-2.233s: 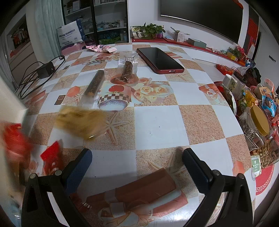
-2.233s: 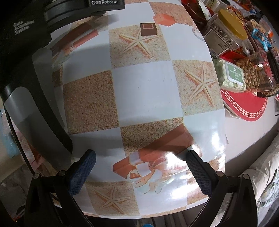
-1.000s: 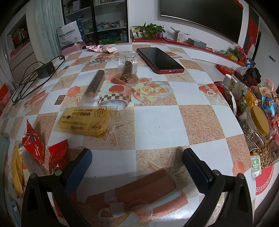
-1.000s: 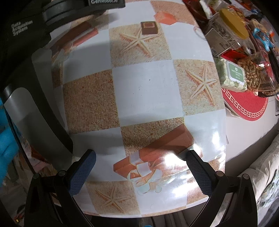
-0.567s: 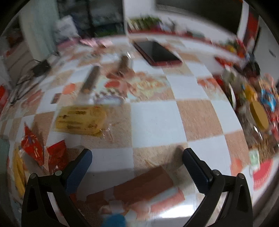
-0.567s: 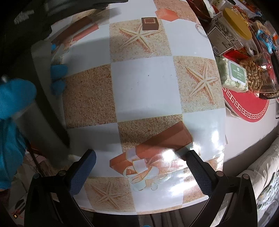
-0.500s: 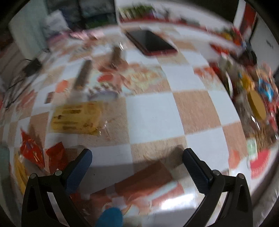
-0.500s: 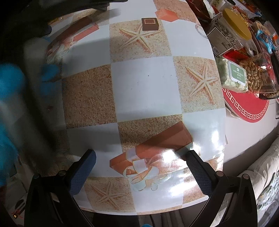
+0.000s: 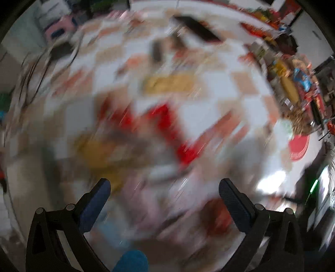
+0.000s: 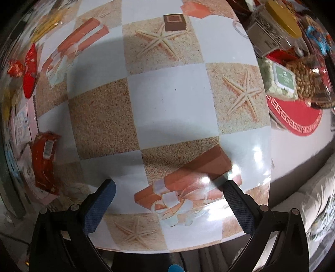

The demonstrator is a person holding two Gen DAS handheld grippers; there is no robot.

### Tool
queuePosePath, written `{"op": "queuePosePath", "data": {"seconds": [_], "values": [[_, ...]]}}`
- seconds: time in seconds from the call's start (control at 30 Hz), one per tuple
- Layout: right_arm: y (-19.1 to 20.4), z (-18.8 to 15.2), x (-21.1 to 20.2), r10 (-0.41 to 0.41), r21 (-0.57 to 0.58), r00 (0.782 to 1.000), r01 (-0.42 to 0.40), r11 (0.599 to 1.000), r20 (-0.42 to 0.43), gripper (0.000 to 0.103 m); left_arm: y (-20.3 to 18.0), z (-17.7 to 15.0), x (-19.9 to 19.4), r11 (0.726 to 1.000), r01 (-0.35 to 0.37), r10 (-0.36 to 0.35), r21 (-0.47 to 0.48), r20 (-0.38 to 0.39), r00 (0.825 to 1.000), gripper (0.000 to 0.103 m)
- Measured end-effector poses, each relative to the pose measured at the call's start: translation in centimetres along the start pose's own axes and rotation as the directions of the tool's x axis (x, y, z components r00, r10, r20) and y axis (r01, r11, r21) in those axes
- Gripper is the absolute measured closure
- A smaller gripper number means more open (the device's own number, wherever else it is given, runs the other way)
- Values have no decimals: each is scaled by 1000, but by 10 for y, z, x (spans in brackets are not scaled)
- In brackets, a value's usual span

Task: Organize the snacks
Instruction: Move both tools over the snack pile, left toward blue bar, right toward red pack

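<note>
both claws wide and empty above the patterned table

over the checked tablecloth [image 10: 171, 100] the right gripper [image 10: 168, 193] hangs with its jaws spread wide, nothing between them and nothing touching the blue pads [image 10: 100, 206]. below the gap lies only the printed gift-box picture on the cloth. the left gripper [image 9: 165, 193] is released just as wide and grasps nothing.

the right wrist view is sharp and shows what the other does not. far to the left of the right claw, at the table's edge, lies a red snack packet [image 10: 45, 162] with a white label, resting partly on pale pink wrappers [image 10: 21, 127]. further ahead on that left side sit two small red wrapped sweets [image 10: 29, 70], and beyond them a yellow packet [image 10: 49, 23], smeared by the lens edge. ahead and to the right of the claw stand a yellow-lidded jar [image 10: 280, 19], a green-labelled tub [image 10: 281, 78] and a clear box of nuts [image 10: 307, 79], over a round red mat [image 10: 297, 118].

the left wrist view is heavily blurred. ahead of the left claw only colour patches read: a red streak [image 9: 169, 129] near the middle, a yellow patch [image 9: 169, 83] beyond it, a dark slab [image 9: 196, 29] farther off. what each is cannot be told from that view. a blue shape [image 9: 130, 261] is cut off at the bottom edge, between the claw's arms.
</note>
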State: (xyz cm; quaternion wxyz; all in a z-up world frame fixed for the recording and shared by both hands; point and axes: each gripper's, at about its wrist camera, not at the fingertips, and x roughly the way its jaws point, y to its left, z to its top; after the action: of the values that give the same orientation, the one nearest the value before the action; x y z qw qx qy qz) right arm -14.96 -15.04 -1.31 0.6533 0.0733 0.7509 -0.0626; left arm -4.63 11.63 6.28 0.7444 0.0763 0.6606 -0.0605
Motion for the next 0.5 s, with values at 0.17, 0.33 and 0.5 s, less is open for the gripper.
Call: {"op": "queuePosePath", "data": {"seconds": [0.17, 0.33, 0.5], "values": [[19, -10, -10, 76, 36, 997, -76, 996, 1, 0, 51, -45, 31, 992, -7, -10, -124, -135, 991, 0], [51, -17, -17, 91, -9, 996, -91, 996, 6, 0, 66, -51, 65, 989, -26, -3, -147, -196, 980, 0], [68, -11, -28, 89, -40, 996, -88, 995, 18, 0, 90, -51, 86, 983, -35, -3, -181, -207, 978, 0]]}}
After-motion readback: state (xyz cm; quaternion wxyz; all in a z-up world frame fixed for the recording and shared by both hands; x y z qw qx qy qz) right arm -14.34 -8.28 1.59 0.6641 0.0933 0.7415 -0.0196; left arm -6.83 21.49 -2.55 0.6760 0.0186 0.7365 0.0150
